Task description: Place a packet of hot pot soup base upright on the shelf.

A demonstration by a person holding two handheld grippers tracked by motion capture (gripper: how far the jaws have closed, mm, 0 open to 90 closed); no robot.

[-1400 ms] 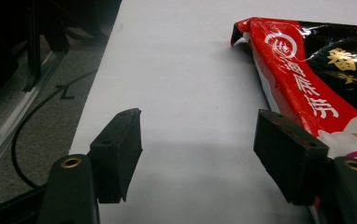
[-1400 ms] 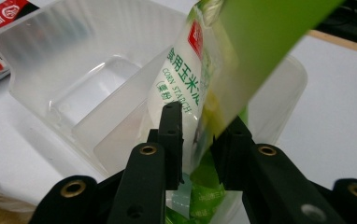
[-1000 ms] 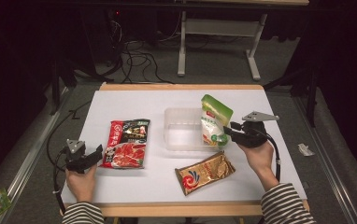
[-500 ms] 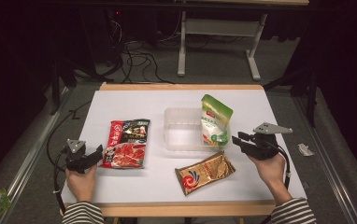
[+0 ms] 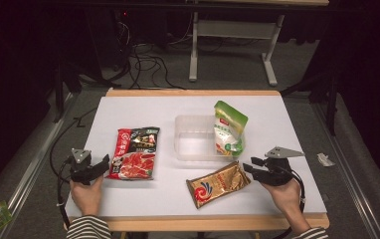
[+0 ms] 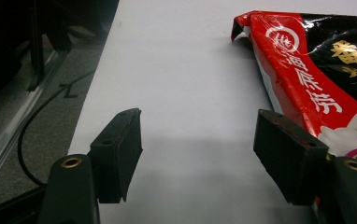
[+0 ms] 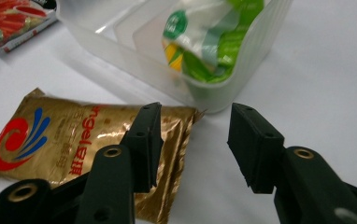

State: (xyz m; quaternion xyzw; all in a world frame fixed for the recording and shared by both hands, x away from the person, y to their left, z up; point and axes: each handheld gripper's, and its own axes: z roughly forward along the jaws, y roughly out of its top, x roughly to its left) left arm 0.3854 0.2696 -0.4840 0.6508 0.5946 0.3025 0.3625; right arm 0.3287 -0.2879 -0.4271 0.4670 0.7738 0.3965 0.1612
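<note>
The right gripper (image 5: 251, 166) is held low over the white table (image 5: 297, 129), just right of the gold pouch (image 5: 218, 184). Its jaws have just been opening & are seen spread apart; nothing is pinched between them. In the right gripper view the gold pouch (image 7: 78, 144) is seen lying flat w/ its near edge under & beside one jaw, the other jaw being over bare table. No contact w/ the pads can be made out.

The green pouch (image 5: 229, 129) is propped upright & slightly tilted inside the clear plastic tub (image 5: 190, 142), against its right wall. In the right gripper view the green pouch (image 7: 204, 42) is seen through the tub (image 7: 242, 70), whose corner sits just beyond the gold pouch's end.

The left gripper (image 5: 103, 164) is rested at the table's left side, jaws parted w/ only table surface between them. The red & black pouch (image 5: 135, 152) is laid flat just to its right; in the left gripper view that pouch (image 6: 317, 70) is seen next to one jaw, whether touching cannot be told.
</note>
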